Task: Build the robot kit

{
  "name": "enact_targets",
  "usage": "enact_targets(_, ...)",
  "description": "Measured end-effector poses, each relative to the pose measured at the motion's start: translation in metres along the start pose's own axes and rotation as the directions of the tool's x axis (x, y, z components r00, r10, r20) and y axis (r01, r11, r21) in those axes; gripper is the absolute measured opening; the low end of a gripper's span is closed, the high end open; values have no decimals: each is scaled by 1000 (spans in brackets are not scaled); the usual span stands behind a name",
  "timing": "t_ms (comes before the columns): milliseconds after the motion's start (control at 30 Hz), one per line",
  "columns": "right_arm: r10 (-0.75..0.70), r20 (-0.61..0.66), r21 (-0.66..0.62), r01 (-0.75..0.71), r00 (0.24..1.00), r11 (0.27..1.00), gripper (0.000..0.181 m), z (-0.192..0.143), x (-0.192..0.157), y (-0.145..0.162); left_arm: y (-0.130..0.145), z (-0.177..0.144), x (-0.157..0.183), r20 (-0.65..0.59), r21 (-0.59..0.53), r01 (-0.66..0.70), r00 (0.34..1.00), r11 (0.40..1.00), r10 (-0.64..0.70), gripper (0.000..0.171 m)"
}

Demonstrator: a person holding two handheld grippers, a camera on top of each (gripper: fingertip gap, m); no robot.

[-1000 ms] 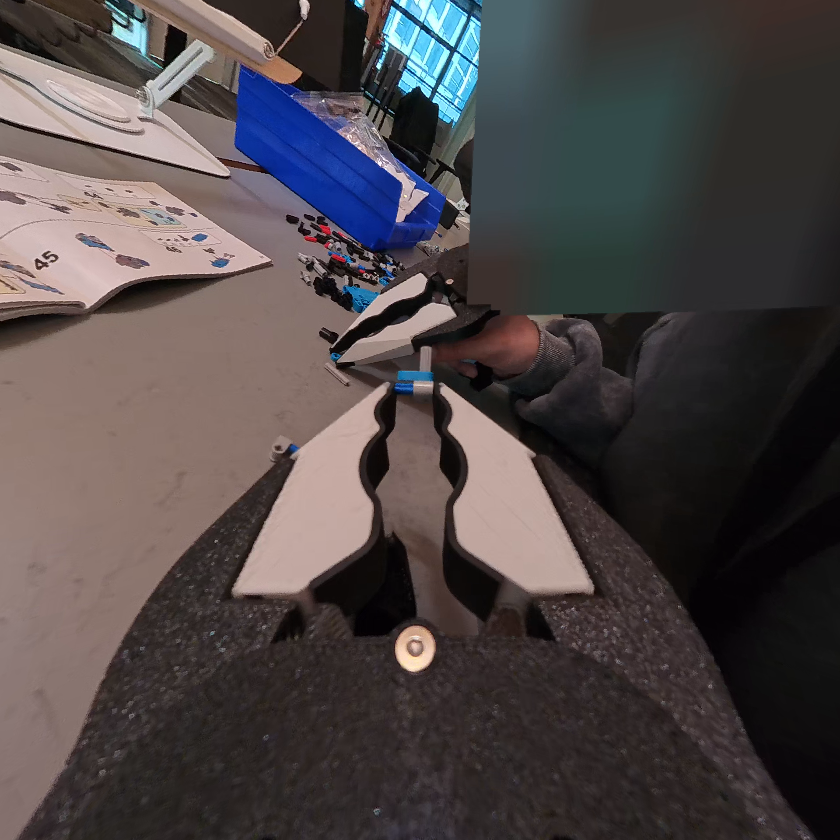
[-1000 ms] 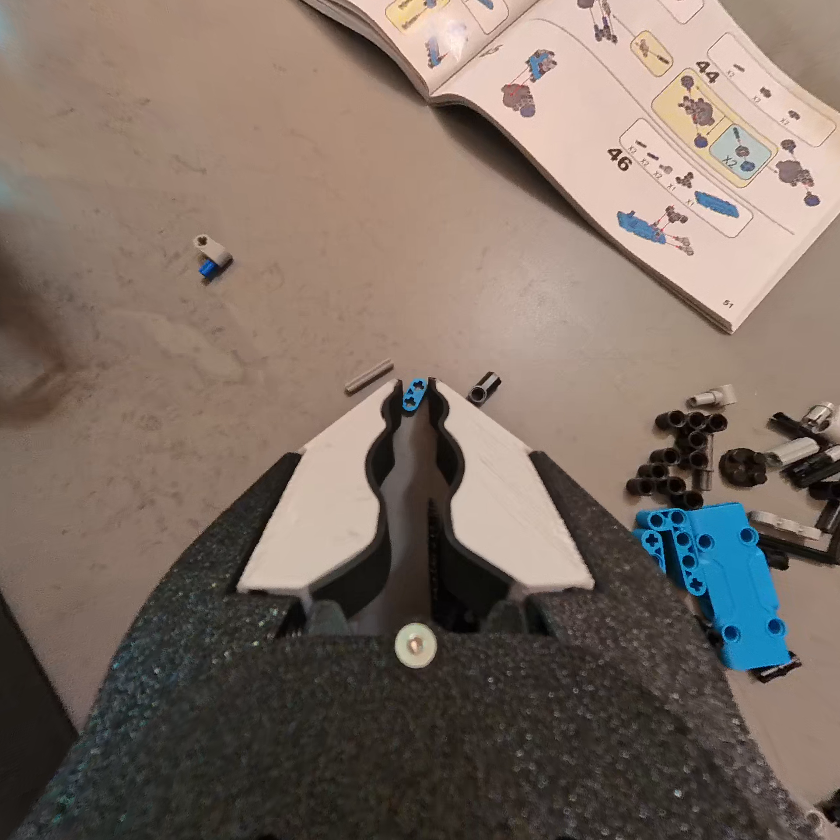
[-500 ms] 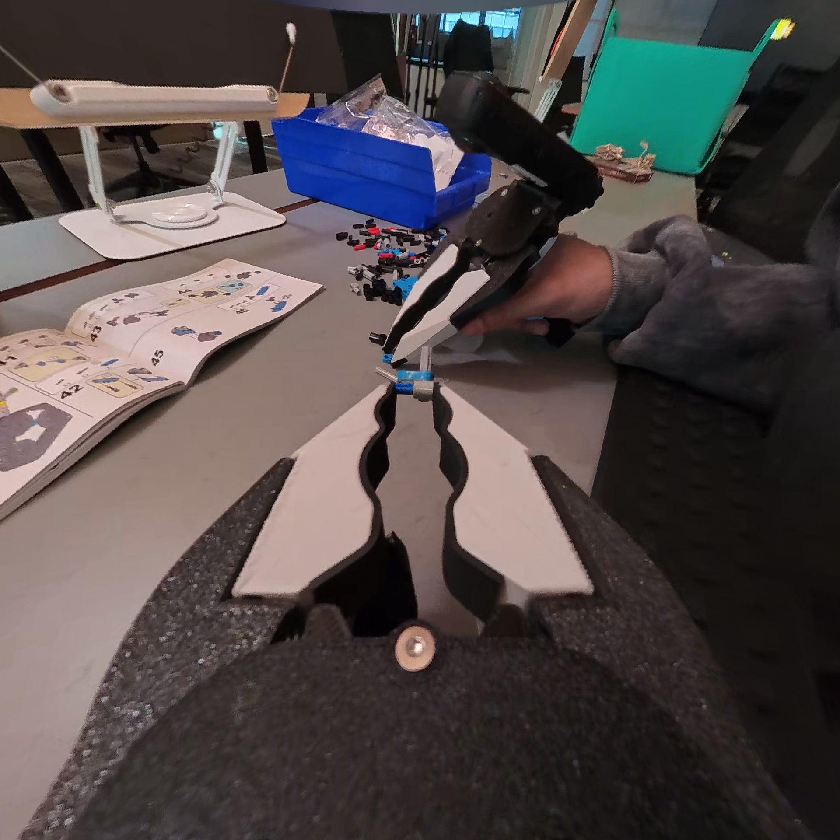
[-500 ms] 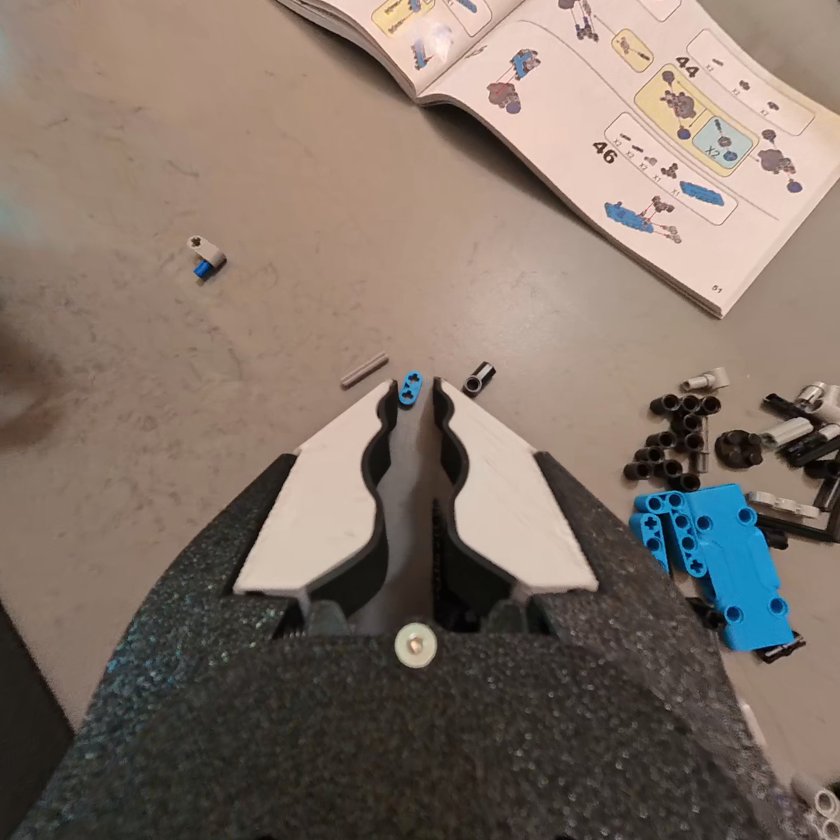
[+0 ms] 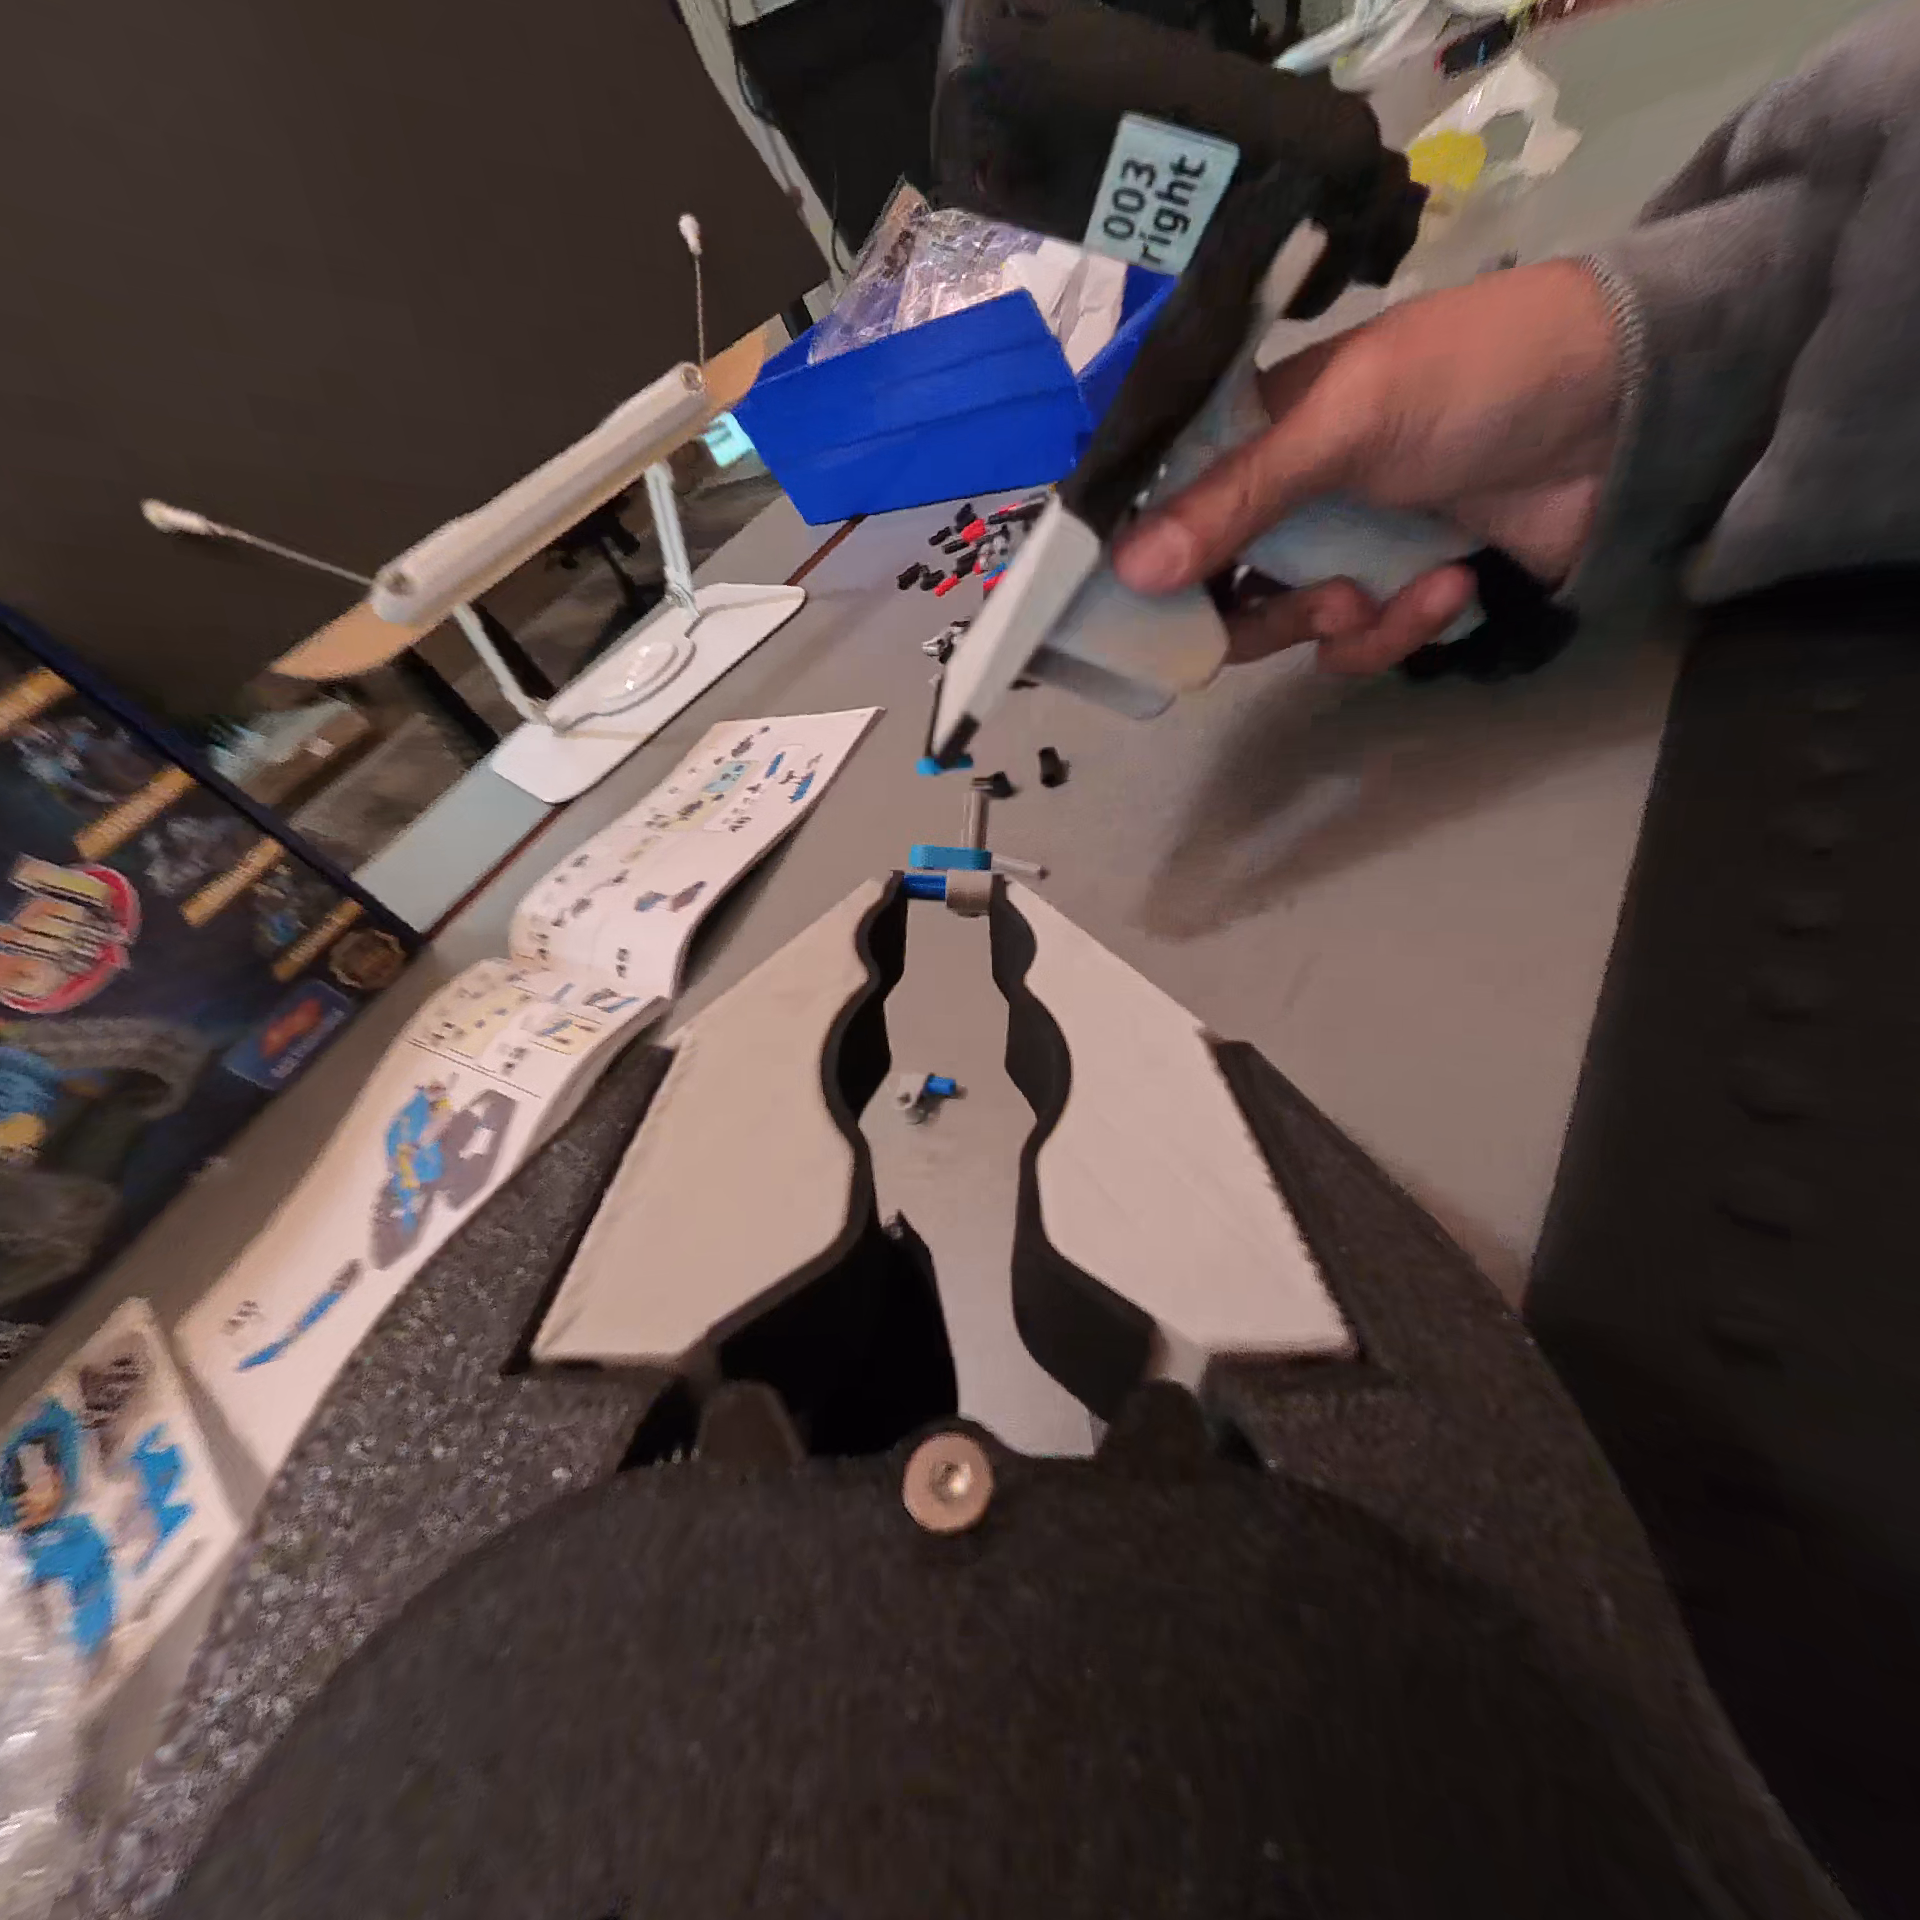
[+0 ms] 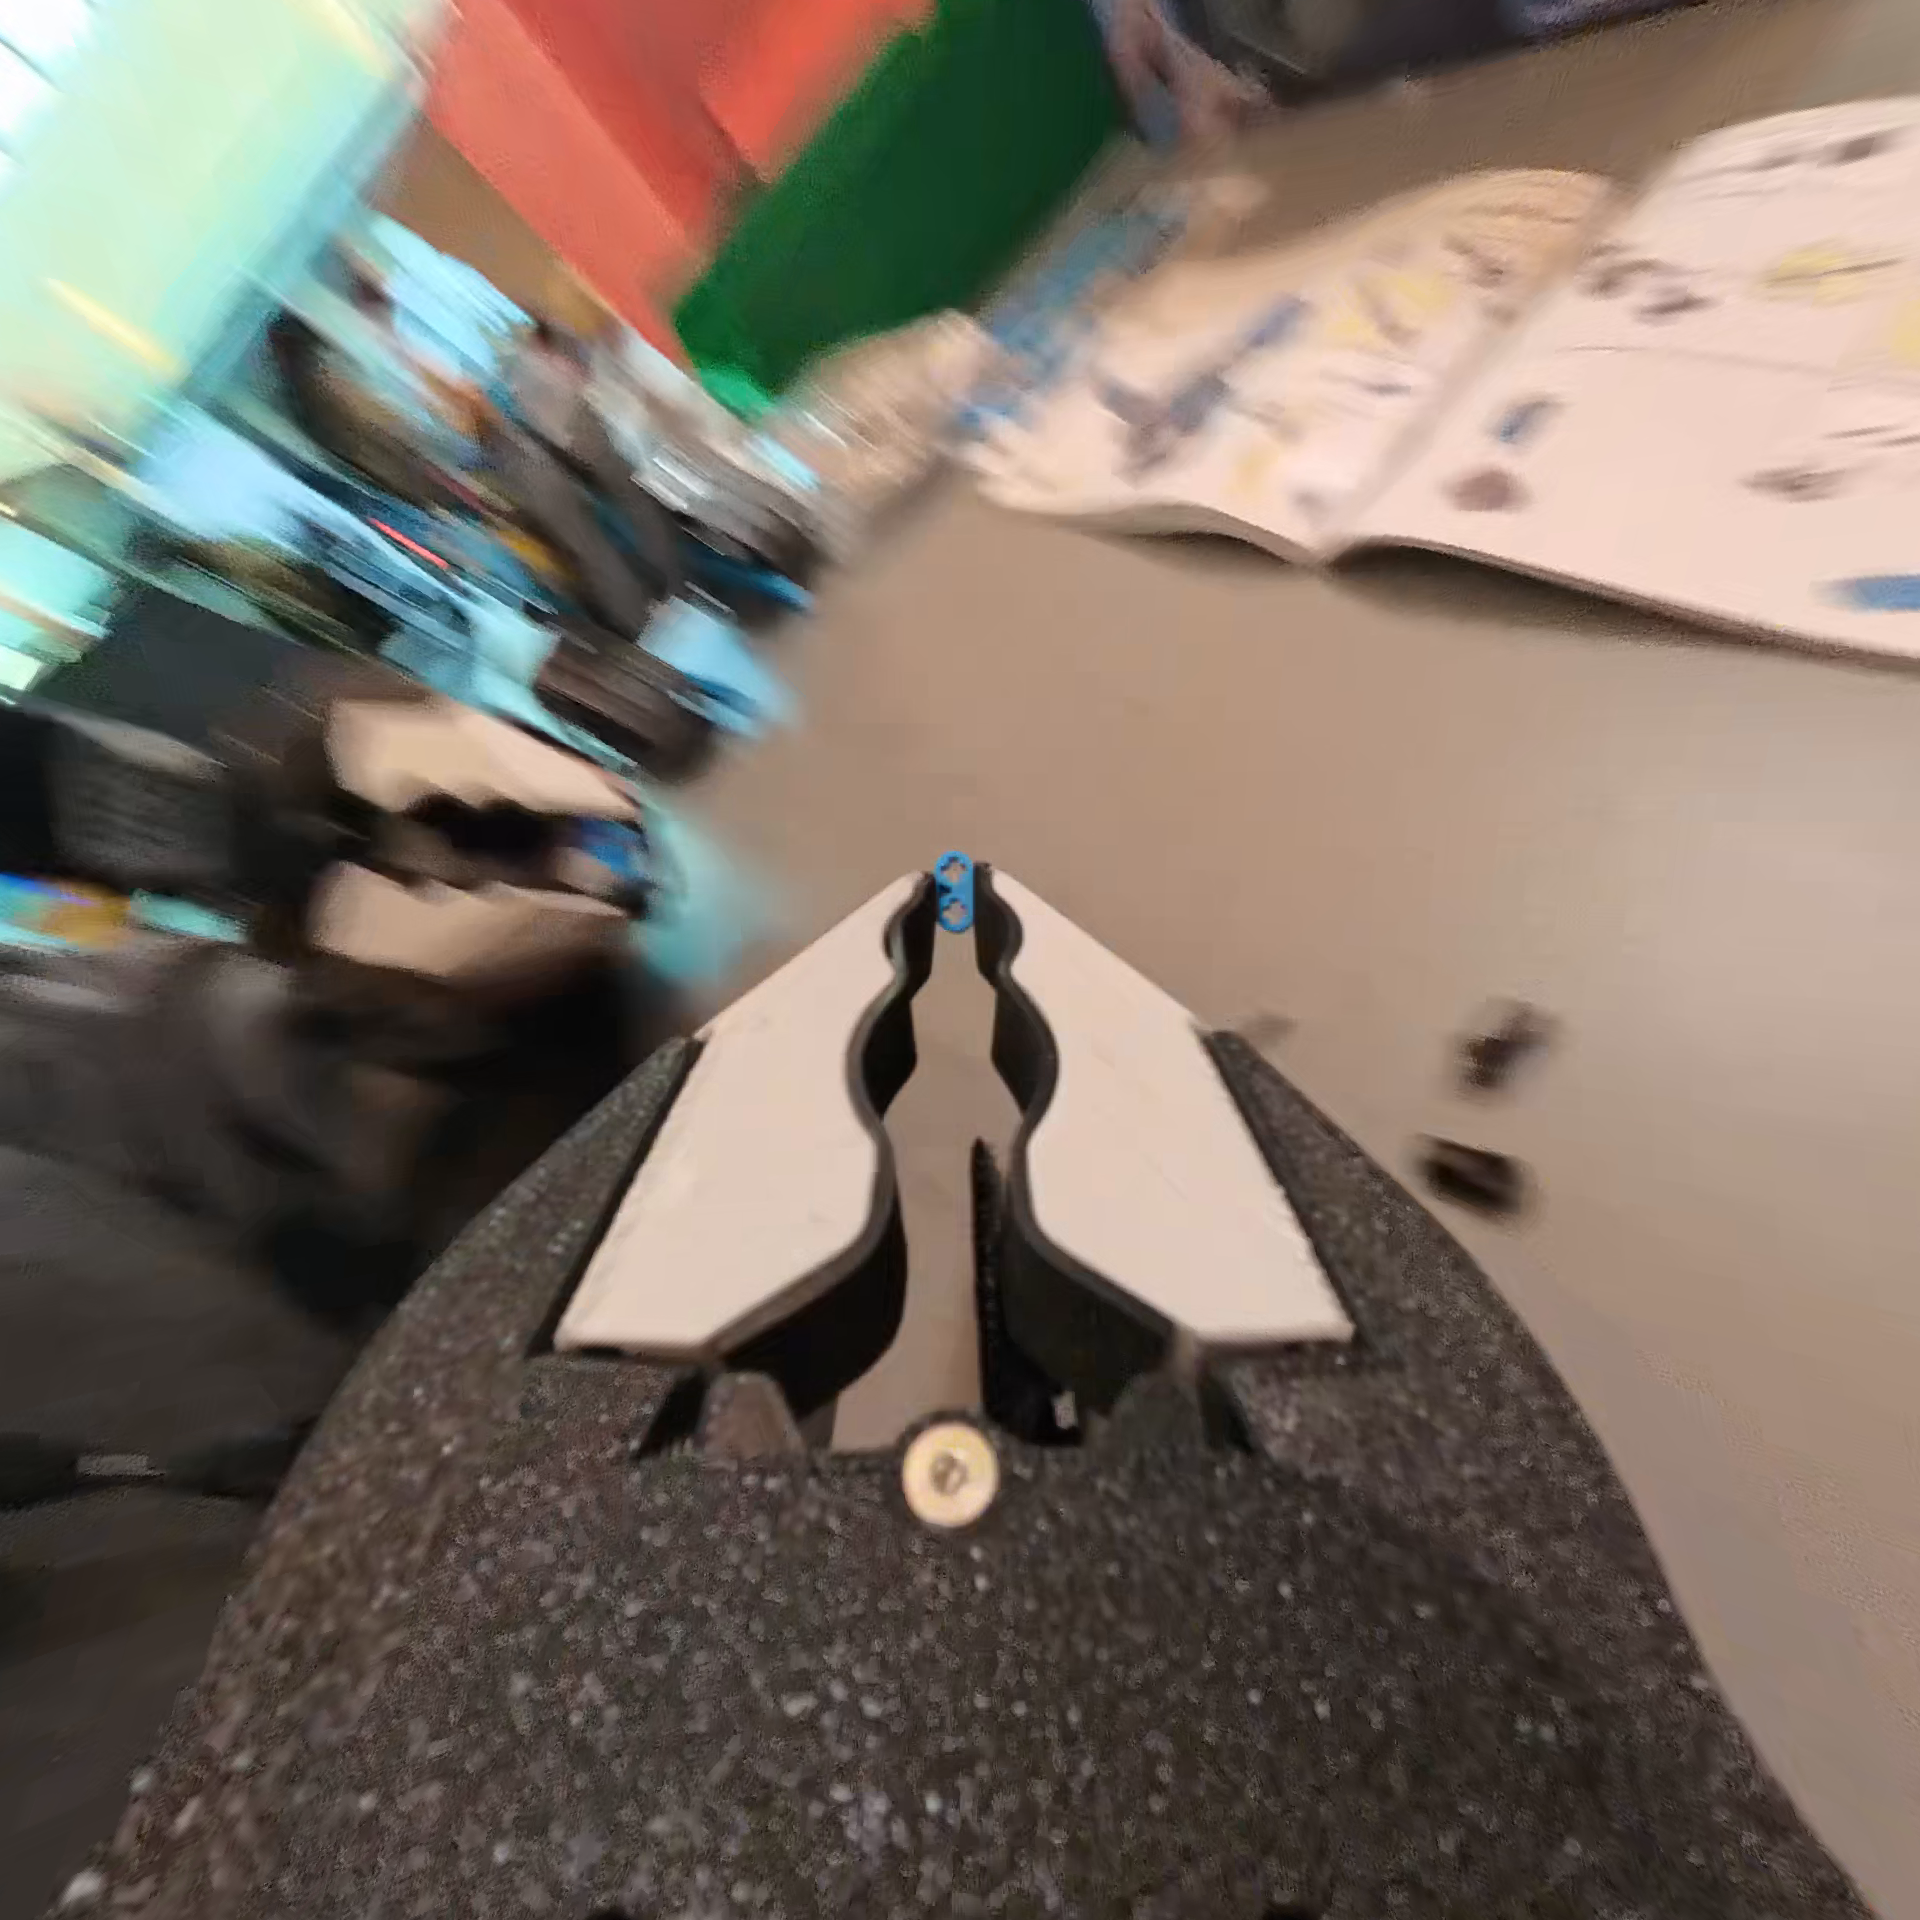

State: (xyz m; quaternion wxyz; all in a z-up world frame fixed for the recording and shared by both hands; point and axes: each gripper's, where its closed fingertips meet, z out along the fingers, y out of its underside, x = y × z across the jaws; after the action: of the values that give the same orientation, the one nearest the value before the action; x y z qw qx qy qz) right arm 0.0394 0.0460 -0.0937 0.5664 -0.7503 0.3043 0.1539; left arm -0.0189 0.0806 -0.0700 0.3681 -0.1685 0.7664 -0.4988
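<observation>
My left gripper (image 5: 948,888) is shut on a small blue and grey toy-brick assembly (image 5: 951,868) with a grey axle standing up from it, held above the grey table (image 5: 1299,935). My right gripper (image 6: 954,883) is shut on a small blue two-hole link (image 6: 953,891), lifted off the table; its view is blurred by motion. In the left wrist view the right gripper (image 5: 940,756) shows farther off, held by a hand (image 5: 1382,468), with the blue link (image 5: 932,766) at its tip just above and beyond my left gripper's assembly.
An open instruction booklet (image 5: 623,935) lies left of the grippers; it also shows in the right wrist view (image 6: 1558,416). A blue bin (image 5: 914,416), a white desk lamp (image 5: 582,499), a dark toy box (image 5: 156,935), loose black and red pieces (image 5: 966,551) and a small grey-blue connector (image 5: 923,1093) are on the table. There is about 8 cm between the tips of the two grippers.
Both grippers have lifted and tilted, keeping their pieces. The right gripper has risen off the table with the blue link and swung over toward the left gripper's assembly.
</observation>
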Motion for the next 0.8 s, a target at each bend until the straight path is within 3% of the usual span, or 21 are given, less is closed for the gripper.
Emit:
enact_targets(100, 217, 304, 43, -241, 928, 970, 6, 14, -45, -4, 0, -1, 0, 53, -28, -92, 994, 995, 94, 15)
enact_targets(167, 282, 438, 60, -341, 853, 938, 6, 14, -65, -12, 4, 0, -3, 73, -60, -104, 991, 993, 108, 15)
enact_targets(367, 215, 354, 84, -260, 910, 962, 6, 24, -63, -6, 7, 1, -8, 88, -82, -66, 993, 994, 74, 15)
enact_targets(533, 206, 355, 65, -244, 912, 968, 6, 29, -68, -1, 13, 6, -8, 46, -96, 27, 999, 995, -22, 15)
enact_targets(800, 206, 291, 96, -243, 934, 965, 6, 28, -55, -3, 16, 8, -9, 49, -111, 36, 998, 993, -31, 15)
